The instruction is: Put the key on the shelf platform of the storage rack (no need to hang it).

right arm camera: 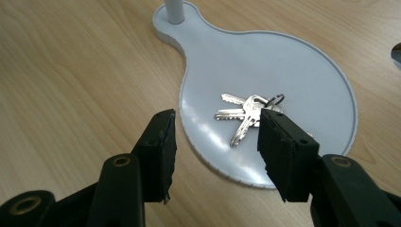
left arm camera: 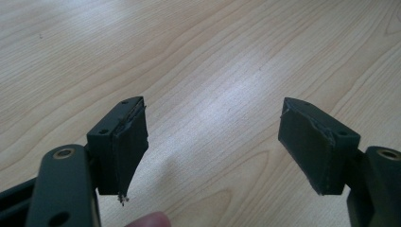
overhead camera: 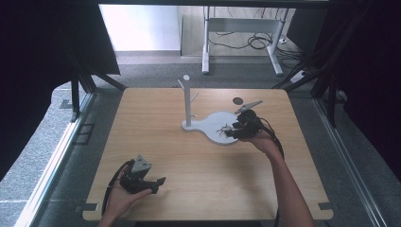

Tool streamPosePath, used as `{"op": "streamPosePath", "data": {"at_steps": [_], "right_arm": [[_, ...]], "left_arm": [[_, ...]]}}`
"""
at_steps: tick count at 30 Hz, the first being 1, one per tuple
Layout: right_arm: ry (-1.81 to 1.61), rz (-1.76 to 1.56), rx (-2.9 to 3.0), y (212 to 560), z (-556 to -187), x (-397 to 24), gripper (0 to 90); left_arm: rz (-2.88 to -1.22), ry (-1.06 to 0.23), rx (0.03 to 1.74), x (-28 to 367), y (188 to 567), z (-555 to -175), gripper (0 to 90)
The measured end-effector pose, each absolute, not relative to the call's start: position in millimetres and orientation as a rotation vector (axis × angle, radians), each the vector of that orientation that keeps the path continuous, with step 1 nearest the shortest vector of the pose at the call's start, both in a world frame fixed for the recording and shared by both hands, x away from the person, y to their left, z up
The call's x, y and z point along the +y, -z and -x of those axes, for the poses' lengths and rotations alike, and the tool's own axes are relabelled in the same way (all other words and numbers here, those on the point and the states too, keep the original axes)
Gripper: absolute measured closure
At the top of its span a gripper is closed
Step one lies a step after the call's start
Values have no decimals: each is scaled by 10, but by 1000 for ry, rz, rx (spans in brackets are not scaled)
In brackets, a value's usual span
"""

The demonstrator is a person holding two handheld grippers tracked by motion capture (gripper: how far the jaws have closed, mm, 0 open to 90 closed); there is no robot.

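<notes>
A bunch of silver keys point(right arm camera: 246, 116) on a ring lies on the round dish of a white stand point(right arm camera: 302, 66). A white post with pegs point(overhead camera: 187, 97) rises from the stand's narrow end. My right gripper point(right arm camera: 215, 151) hovers just short of the keys, open, with nothing between its jaws; in the high view the right gripper point(overhead camera: 232, 132) sits at the dish's right side. My left gripper point(overhead camera: 160, 184) rests open near the table's front left edge, and in its own view the left gripper point(left arm camera: 210, 142) looks at bare wood.
The wooden table point(overhead camera: 156, 137) has a small dark round mark point(overhead camera: 238, 100) behind the stand. Beyond the far edge stand a desk frame point(overhead camera: 241, 38) and cables on the floor.
</notes>
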State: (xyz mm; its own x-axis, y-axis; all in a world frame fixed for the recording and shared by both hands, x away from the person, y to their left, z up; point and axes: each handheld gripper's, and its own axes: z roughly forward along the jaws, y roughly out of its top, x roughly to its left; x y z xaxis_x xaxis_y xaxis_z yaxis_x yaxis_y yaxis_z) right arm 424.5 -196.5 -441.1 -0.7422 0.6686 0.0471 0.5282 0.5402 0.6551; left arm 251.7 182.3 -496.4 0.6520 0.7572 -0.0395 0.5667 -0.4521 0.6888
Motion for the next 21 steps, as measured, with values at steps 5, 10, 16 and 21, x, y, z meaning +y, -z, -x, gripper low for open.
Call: {"op": "streamPosePath", "data": {"at_steps": [5, 10, 16, 21], "right_arm": [[-1030, -997, 2564, 4421, -4007, -2079, 483], [-1072, -990, 2557, 4496, -3745, -2234, 483], [-1112, -1005, 2532, 4623, -3449, -2429, 483], [-1151, -1028, 2502, 4730, -3244, -2531, 484]], "left_arm": [[-2184, -360, 1023, 1822, 4959, -2513, 250], [-2186, -358, 1020, 1815, 4954, -2508, 250], [-2194, -357, 1024, 1798, 4972, -2513, 249], [-2199, -354, 1017, 1778, 4979, -2510, 249]]}}
